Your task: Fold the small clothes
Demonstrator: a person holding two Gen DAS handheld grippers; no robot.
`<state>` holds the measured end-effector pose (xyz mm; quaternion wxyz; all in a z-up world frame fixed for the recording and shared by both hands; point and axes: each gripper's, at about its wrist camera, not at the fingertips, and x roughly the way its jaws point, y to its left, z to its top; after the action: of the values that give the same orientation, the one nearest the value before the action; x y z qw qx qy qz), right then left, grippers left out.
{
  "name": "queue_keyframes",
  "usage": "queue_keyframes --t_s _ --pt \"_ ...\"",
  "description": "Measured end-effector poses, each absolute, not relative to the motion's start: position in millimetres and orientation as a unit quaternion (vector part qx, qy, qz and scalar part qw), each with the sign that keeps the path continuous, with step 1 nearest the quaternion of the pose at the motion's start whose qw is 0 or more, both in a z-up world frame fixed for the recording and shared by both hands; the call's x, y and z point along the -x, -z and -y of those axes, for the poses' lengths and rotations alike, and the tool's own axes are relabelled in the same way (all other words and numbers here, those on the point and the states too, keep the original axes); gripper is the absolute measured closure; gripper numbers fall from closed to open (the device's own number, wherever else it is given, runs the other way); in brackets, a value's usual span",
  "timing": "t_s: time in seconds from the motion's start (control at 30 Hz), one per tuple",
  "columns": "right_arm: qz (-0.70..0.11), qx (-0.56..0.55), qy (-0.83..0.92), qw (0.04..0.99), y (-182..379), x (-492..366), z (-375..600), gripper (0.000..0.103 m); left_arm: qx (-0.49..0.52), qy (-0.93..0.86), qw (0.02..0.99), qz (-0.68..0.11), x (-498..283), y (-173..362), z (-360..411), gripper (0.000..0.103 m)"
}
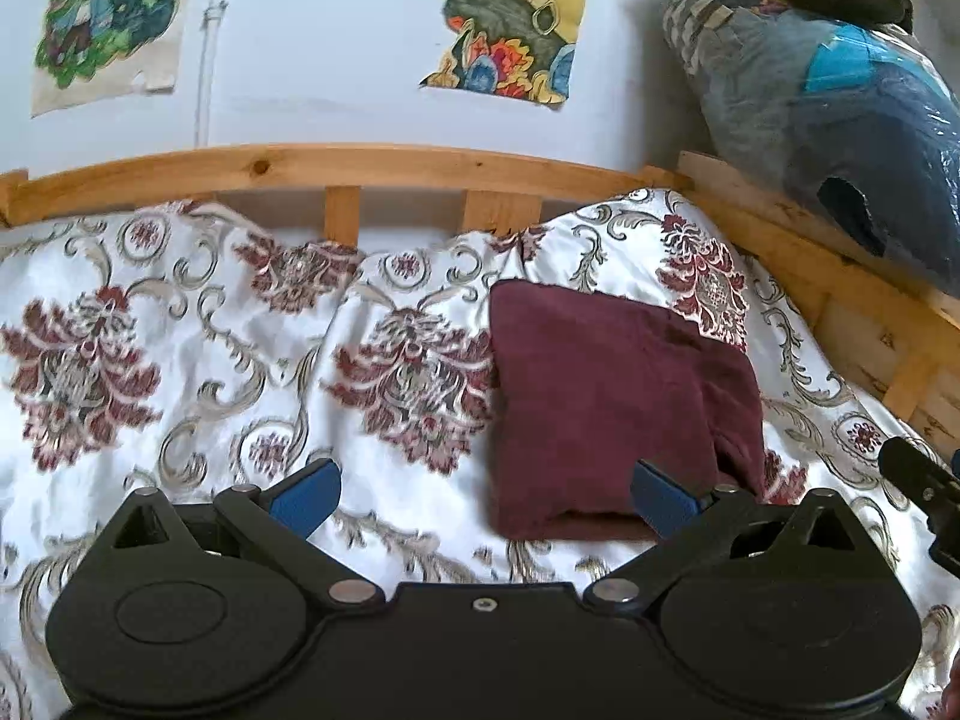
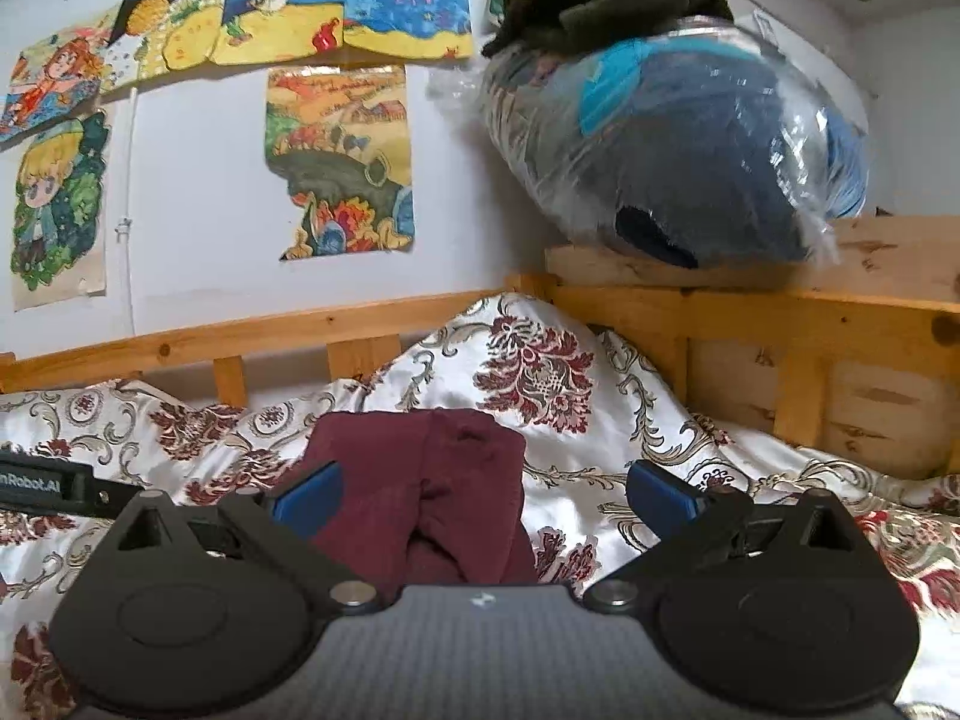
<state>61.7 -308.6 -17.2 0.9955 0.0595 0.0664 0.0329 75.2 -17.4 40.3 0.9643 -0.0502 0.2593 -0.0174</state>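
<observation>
- One dark maroon folded garment of soft knit cloth (image 1: 618, 396) lies on the white satin bedspread with red floral medallions (image 1: 180, 360), right of centre in the left wrist view and at lower centre in the right wrist view (image 2: 420, 480).
- Its outline is a compact rectangle with layers stacked at the near edge, so the folding of this piece looks largely done; a ridge down the middle suggests it could want one more smoothing or a final fold.
- No other loose small clothes show on the bedspread; a clear plastic bag stuffed with blue and grey textiles (image 2: 672, 156) sits on the pine bed frame (image 2: 750, 300) at upper right.
- Left gripper (image 1: 483, 495): blue-padded fingers spread wide, holding nothing; its right finger overlaps the garment's near edge in the picture, contact uncertain.
- Right gripper (image 2: 483, 495): equally wide apart and empty, hovering over the garment's near end, its left finger in front of the cloth.
</observation>
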Motion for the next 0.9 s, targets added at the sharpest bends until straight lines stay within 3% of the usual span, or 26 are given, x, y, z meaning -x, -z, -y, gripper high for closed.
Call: queue_keyframes --t_s 0.43,0.9 --pt "-0.069 -0.067 -0.001 0.995 23 -13 288 0.000 -0.017 0.024 0.968 -0.251 -31 -17 9 0.001" --pt "-0.116 -0.042 0.010 0.992 38 -25 278 0.000 -0.008 0.021 0.962 -0.271 -33 -5 1 0.001"
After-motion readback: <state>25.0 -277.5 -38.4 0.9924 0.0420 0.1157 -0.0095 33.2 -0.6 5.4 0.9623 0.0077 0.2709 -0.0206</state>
